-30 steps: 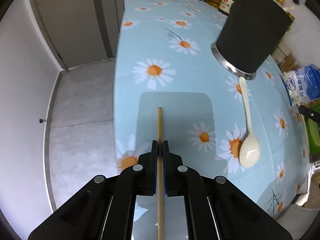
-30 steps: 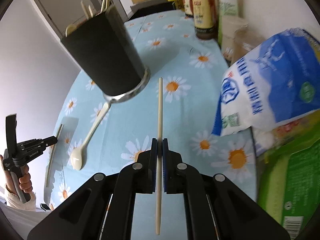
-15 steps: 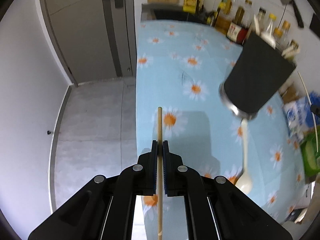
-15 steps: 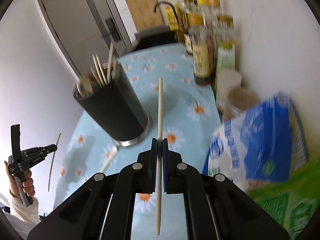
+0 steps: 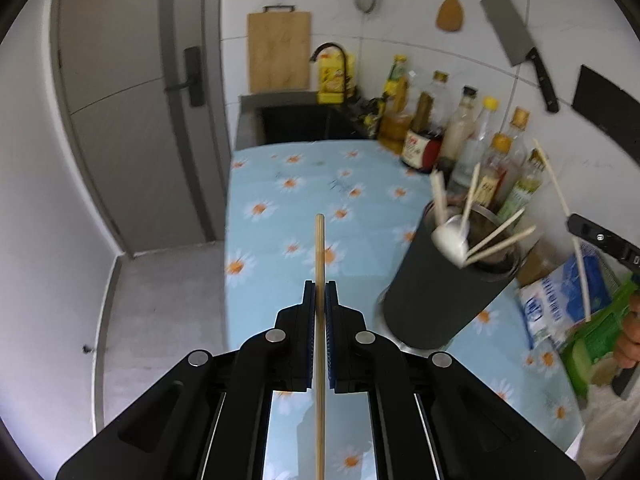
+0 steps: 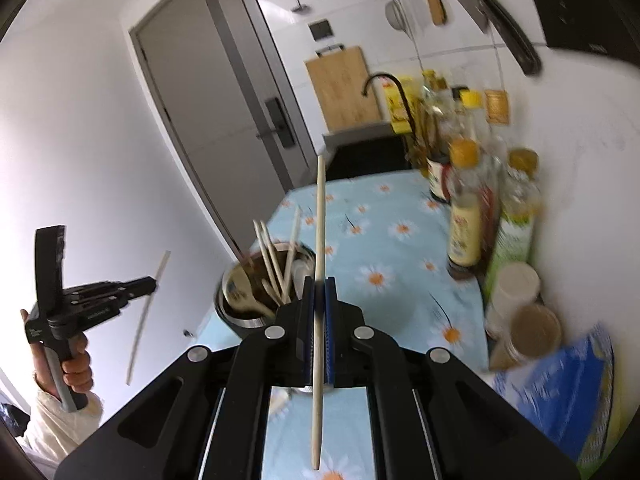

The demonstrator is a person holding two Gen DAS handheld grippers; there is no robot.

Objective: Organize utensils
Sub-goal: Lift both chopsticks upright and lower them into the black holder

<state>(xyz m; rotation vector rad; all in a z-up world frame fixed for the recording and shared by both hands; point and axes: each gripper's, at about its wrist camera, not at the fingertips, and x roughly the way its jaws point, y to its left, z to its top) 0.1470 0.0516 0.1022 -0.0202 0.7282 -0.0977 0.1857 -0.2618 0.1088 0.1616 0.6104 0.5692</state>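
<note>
The left hand-held gripper (image 5: pixel 319 300) is clenched on a brownish chopstick (image 5: pixel 319 248) that runs straight out between its blue pads, its tip above the daisy-print cloth on the bench (image 5: pixel 280 200). The right hand-held gripper (image 6: pixel 319 296) is clenched in the same way on a paler chopstick (image 6: pixel 320 208), which sticks out past the pads at both ends.

Both hand-held grippers are held in the air above the bench. In the right wrist view the left hand-held gripper shows at the far left, gripped by a hand (image 6: pixel 76 364) with a pale sleeve (image 6: pixel 44 412), its chopstick slanting steeply.

A black utensil holder (image 5: pixel 436 292) with a metal base stands on the bench, to the right of the left hand-held gripper. It already contains several chopsticks and a white spoon (image 5: pixel 450 240).

Behind the holder, bottles (image 5: pixel 460 136) line the wall. A blue-and-white bag (image 5: pixel 560 300) lies near the holder. A cutting board (image 5: pixel 279 52), a cleaver (image 5: pixel 516 46) and a wooden spatula (image 5: pixel 451 4) are on the tiled wall.
</note>
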